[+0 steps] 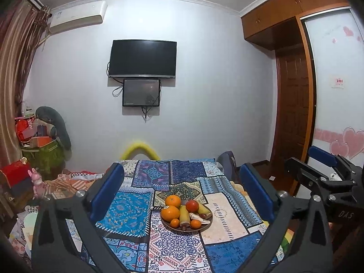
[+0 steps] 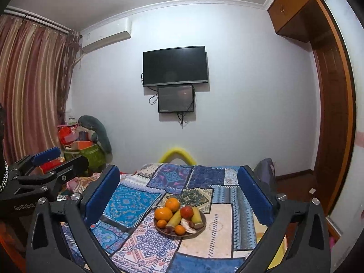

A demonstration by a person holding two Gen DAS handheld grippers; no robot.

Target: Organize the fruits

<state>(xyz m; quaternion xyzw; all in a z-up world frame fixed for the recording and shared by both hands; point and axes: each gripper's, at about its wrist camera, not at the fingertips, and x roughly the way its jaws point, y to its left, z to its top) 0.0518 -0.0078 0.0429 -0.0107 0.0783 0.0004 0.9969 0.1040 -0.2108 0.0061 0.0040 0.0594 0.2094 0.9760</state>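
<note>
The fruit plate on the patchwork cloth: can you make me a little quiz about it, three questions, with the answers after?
1. True or false: the plate holds oranges, yellow bananas and a red fruit.
2. Are the left gripper and right gripper open or shut?
3. Which thing hangs on the wall behind the table: A) a clock, B) a dark television, C) a mirror?

Key:
1. True.
2. Both are open, with nothing between the fingers; neither touches the plate.
3. B.
</note>
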